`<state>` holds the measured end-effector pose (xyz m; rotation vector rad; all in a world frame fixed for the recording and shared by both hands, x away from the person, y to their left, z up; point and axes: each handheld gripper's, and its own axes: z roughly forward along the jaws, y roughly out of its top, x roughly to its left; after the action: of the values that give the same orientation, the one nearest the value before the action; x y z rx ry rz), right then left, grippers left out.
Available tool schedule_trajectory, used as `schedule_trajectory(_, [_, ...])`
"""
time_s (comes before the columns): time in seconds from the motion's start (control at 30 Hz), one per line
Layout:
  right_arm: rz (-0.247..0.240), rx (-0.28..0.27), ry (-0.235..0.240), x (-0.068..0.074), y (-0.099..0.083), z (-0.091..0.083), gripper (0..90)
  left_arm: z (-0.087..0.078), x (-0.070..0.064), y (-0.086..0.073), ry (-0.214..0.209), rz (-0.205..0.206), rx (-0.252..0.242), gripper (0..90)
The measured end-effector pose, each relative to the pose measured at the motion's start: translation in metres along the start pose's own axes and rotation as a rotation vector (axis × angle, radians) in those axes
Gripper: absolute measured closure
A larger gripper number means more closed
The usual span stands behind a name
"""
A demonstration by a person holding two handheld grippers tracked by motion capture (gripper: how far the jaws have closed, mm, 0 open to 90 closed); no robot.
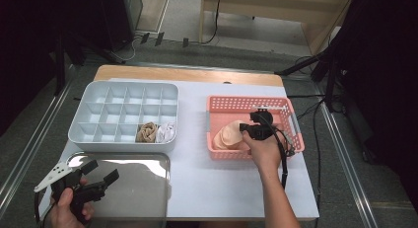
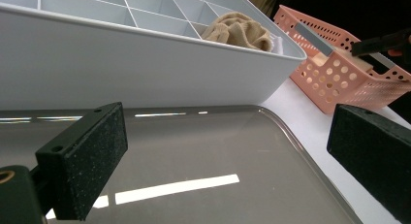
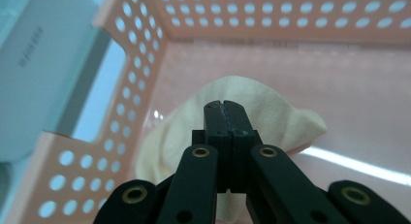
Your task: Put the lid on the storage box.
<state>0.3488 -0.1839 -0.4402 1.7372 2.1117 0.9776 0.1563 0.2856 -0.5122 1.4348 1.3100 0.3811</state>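
Right gripper (image 3: pixel 226 106) clamped on cream cloth (image 3: pixel 271 112) inside pink basket (image 1: pixel 291 114), right; left gripper (image 1: pixel 101 171) wide open, empty, over near-left steel tray (image 1: pixel 148 188).

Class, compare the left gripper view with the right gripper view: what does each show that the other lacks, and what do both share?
Left gripper view alone: the open left hand-held gripper over a metal tray, and a tan sock in the white divided organizer.

Right gripper view alone: the right hand-held gripper, jaws closed, against a cream cloth.

Both: the pink perforated basket.
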Motion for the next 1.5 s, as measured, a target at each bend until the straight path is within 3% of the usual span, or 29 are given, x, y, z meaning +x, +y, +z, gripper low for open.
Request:
schedule_trajectory(0.3, [-0.024,-0.137,0.045,0.009,0.01,-0.031,90.0,0.002,-0.001,0.0,-0.002,-0.003,-0.002,1.5])
schedule_trajectory(0.33, [-0.029,-0.181,0.059,0.011,0.012,-0.041,90.0,0.001,-0.001,-0.001,-0.002,0.0,0.0,1.5])
schedule_trajectory(0.43, [-0.033,-0.228,0.081,0.013,0.012,-0.051,90.0,0.001,-0.001,-0.001,-0.002,-0.002,0.001,1.5])
schedule_trajectory(0.6, [-0.047,-0.233,0.077,0.01,0.006,-0.051,90.0,0.003,-0.002,-0.002,-0.006,-0.004,0.006,1.5])
schedule_trajectory(0.67, [-0.04,-0.213,0.065,0.008,0.004,-0.046,90.0,0.003,-0.003,-0.002,-0.006,-0.003,0.005,1.5])
schedule_trajectory(0.7, [-0.032,-0.151,0.057,0.005,-0.001,-0.036,90.0,0.004,-0.003,-0.002,-0.007,-0.003,0.004,1.5])
schedule_trajectory(0.73, [-0.029,-0.135,0.053,0.004,-0.003,-0.032,90.0,0.003,-0.003,-0.002,-0.006,-0.003,0.005,1.5])
schedule_trajectory(0.83, [0.005,-0.065,0.009,-0.003,-0.008,-0.017,73.4,0.003,-0.003,-0.002,-0.005,-0.004,0.003,1.5])
schedule_trajectory(0.87, [0.005,-0.065,0.009,-0.003,-0.008,-0.017,73.4,0.003,-0.003,-0.001,-0.006,-0.003,0.004,1.5])
schedule_trajectory(0.9, [0.018,-0.034,0.012,-0.006,-0.01,-0.012,68.4,0.003,-0.002,-0.001,-0.007,-0.003,0.004,1.5])
schedule_trajectory(0.93, [0.035,0.045,-0.012,-0.011,-0.011,-0.001,60.8,0.003,-0.002,-0.001,-0.006,-0.002,0.005,1.5])
schedule_trajectory(1.03, [0.081,0.117,-0.021,-0.017,-0.012,0.008,54.7,0.002,-0.001,-0.001,-0.005,-0.004,0.003,1.5])
schedule_trajectory(1.13, [0.09,0.145,-0.028,-0.02,-0.012,0.012,51.2,0.002,-0.001,-0.001,-0.004,-0.009,-0.002,1.5])
schedule_trajectory(1.23, [0.098,0.21,-0.044,-0.02,-0.009,0.019,43.9,0.001,0.0,0.0,-0.003,-0.01,-0.003,1.5])
schedule_trajectory(1.27, [0.098,0.21,-0.044,-0.02,-0.009,0.019,43.9,0.001,0.0,0.0,-0.003,-0.01,-0.003,1.5])
schedule_trajectory(1.33, [0.12,0.284,-0.046,-0.02,-0.008,0.03,43.4,0.001,0.0,0.0,-0.005,-0.008,-0.003,1.5])
schedule_trajectory(1.4, [0.12,0.277,-0.052,-0.021,-0.008,0.03,45.7,0.001,0.0,0.0,-0.005,-0.007,-0.002,1.5])
schedule_trajectory(1.5, [0.127,0.317,-0.033,-0.023,-0.007,0.032,57.1,0.001,0.0,0.0,-0.006,-0.008,-0.002,1.5])
